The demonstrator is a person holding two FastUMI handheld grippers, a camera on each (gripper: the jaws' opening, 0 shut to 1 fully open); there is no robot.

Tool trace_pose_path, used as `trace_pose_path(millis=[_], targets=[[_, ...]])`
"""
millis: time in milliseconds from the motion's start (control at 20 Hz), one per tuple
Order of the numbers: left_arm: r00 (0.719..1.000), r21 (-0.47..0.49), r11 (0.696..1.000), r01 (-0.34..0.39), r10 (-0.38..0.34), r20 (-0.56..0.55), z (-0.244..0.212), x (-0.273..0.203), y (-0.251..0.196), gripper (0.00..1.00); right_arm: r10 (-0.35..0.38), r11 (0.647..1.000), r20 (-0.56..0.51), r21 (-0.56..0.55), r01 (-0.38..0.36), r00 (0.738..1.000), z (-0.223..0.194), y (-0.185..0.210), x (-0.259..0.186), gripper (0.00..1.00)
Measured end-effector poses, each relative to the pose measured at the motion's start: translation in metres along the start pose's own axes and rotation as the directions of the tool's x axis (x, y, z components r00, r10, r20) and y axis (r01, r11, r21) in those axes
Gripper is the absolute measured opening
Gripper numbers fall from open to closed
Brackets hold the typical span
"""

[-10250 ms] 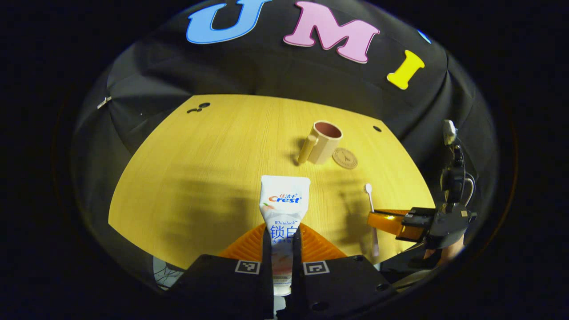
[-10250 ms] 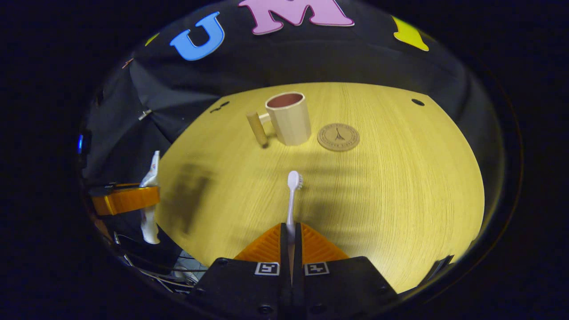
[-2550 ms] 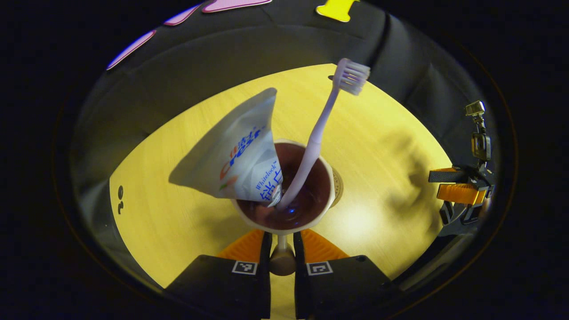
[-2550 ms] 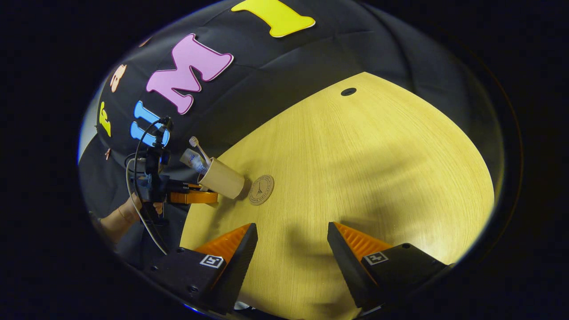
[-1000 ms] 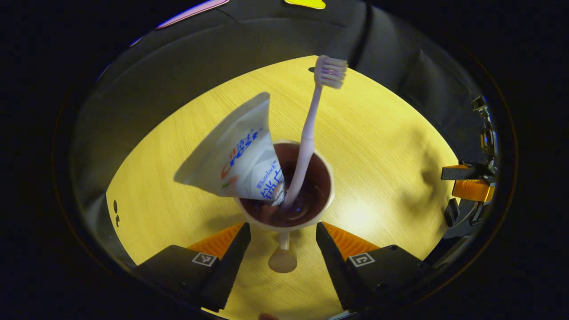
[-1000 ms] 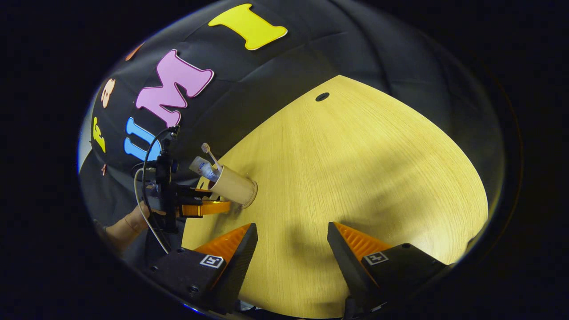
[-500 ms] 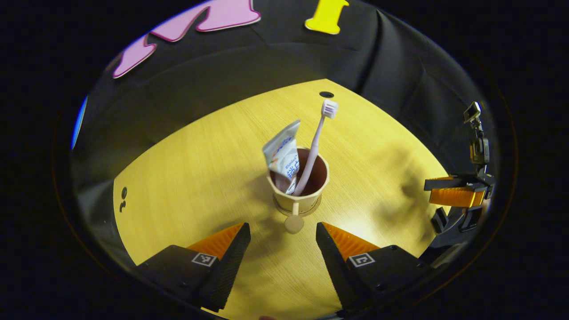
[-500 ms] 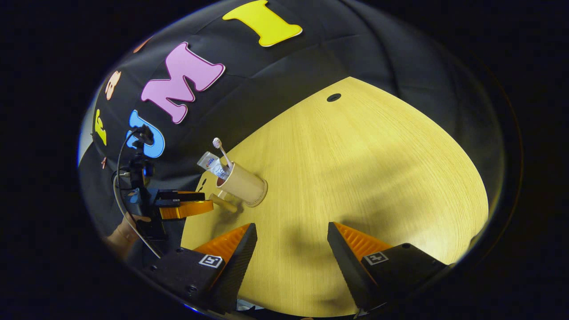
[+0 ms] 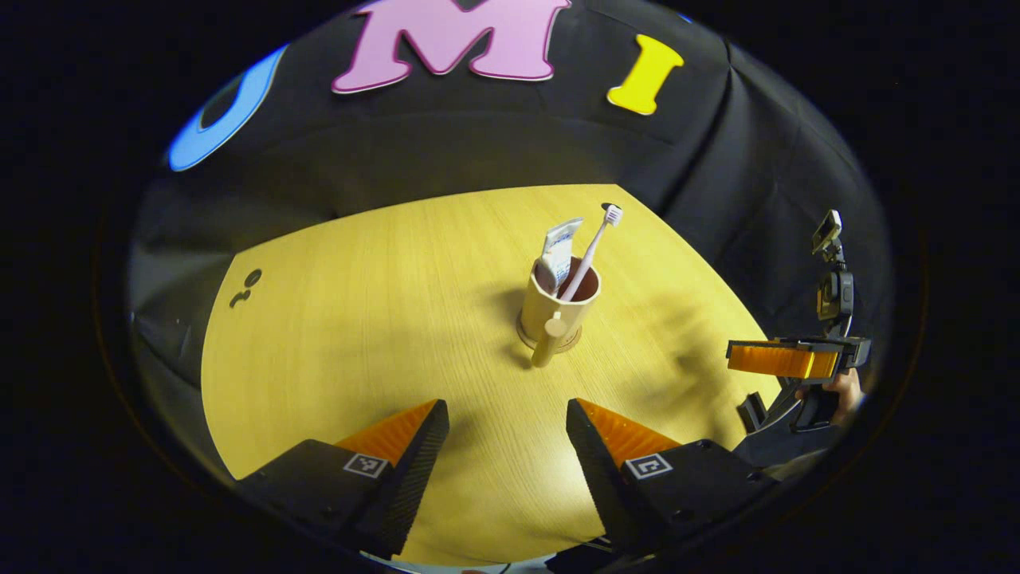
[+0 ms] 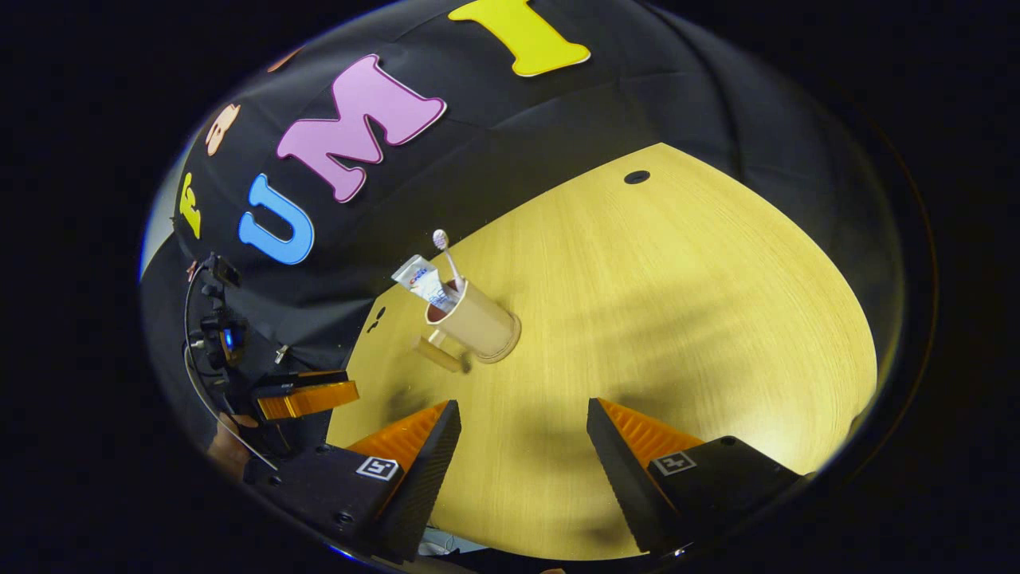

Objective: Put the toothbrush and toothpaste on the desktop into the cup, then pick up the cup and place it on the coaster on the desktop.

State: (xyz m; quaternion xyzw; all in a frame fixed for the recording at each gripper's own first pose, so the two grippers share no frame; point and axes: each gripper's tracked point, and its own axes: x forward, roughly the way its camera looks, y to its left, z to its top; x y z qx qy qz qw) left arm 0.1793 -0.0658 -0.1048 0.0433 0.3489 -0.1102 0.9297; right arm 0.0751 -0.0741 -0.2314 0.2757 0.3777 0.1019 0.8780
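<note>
While the left gripper view looks into the cup (image 9: 555,307) on its coaster (image 9: 569,344), holding toothbrush (image 9: 591,249) and toothpaste (image 9: 557,247), the right gripper view shows its side. Tube lettering is unreadable. Left gripper (image 9: 507,434) and right gripper (image 10: 523,434) both gape wide, empty.

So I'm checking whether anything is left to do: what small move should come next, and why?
Probably just ease the left gripper back, with its jaws open. The cup stands upright on the coaster with the toothbrush and toothpaste inside, and the right gripper is open and apart, so the task looks done.
</note>
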Motion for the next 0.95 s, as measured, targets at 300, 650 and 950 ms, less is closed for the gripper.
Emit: trace_pose_path(millis=[300,650,950], targets=[[0.999,-0.067,0.997,-0.029,0.031,0.04,-0.036,-0.036,0.022,0.95,0.022,0.999,-0.025,-0.032,-0.023,0.999,-0.019,0.034,-0.001,0.98],[0.998,-0.137,0.989,-0.046,0.05,0.029,-0.085,-0.061,0.034,0.95,0.001,0.999,-0.054,-0.04,-0.003,0.999,-0.035,0.059,-0.005,0.98],[0.998,-0.179,0.983,-0.035,0.043,0.039,-0.097,-0.068,0.036,0.95,-0.004,0.999,-0.061,-0.051,0.001,0.998,-0.042,0.074,-0.005,0.98]])
